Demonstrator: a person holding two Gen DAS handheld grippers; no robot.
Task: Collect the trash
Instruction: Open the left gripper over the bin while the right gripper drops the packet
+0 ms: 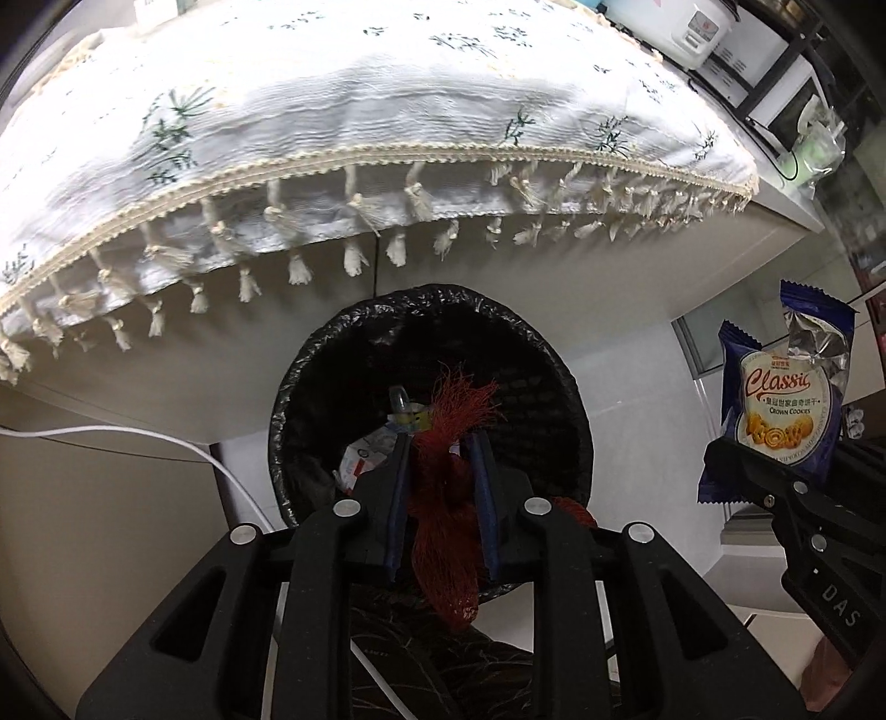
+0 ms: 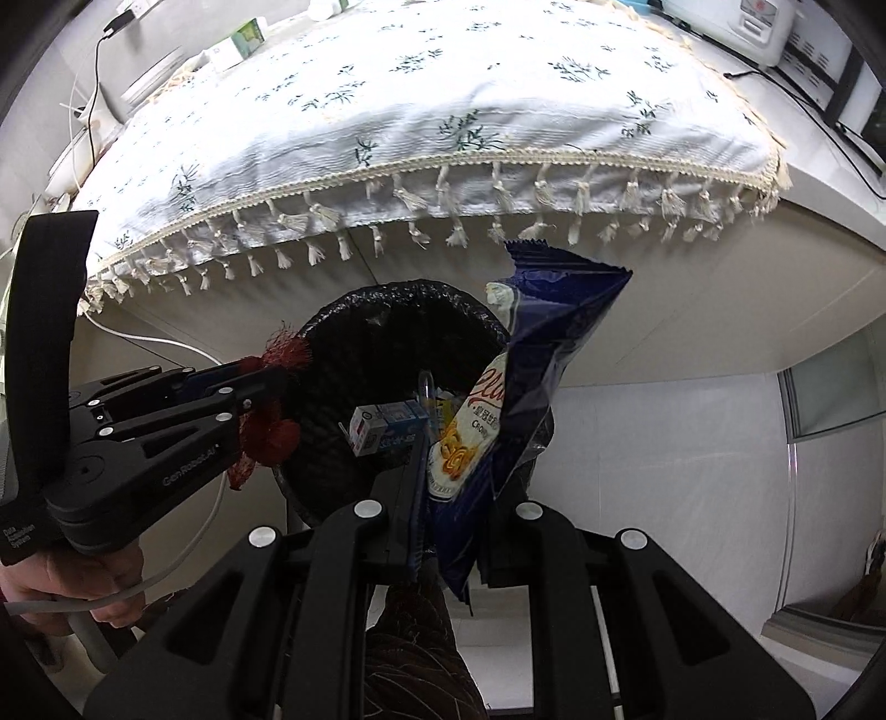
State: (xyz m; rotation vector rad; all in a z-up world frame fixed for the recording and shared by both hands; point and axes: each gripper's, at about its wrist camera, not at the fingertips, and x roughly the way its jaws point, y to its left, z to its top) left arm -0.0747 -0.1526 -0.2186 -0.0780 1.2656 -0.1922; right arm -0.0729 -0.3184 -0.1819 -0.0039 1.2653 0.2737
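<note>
A black bin with a black liner [image 1: 554, 360] stands on the floor under the table's edge, with several discarded cartons [image 2: 382, 429] inside. My left gripper [image 1: 443, 437] hangs over the bin's mouth, shut on a red mesh net bag [image 1: 443, 526] that sticks out in front of and behind the pads. The right wrist view shows this left gripper [image 2: 277, 382] at the bin's left rim [image 2: 387, 299]. My right gripper [image 2: 459, 459] is shut on a blue cookie wrapper [image 2: 531, 354] above the bin's right side. In the left wrist view that wrapper [image 1: 775, 399] is upright at the far right.
A table with a white flower-print, tasselled cloth [image 1: 387, 111] overhangs the bin. A white cable [image 1: 138, 437] runs down left of the bin. A rice cooker [image 1: 703, 33] and a microwave sit at the back right. A hand [image 2: 111, 576] holds the left gripper.
</note>
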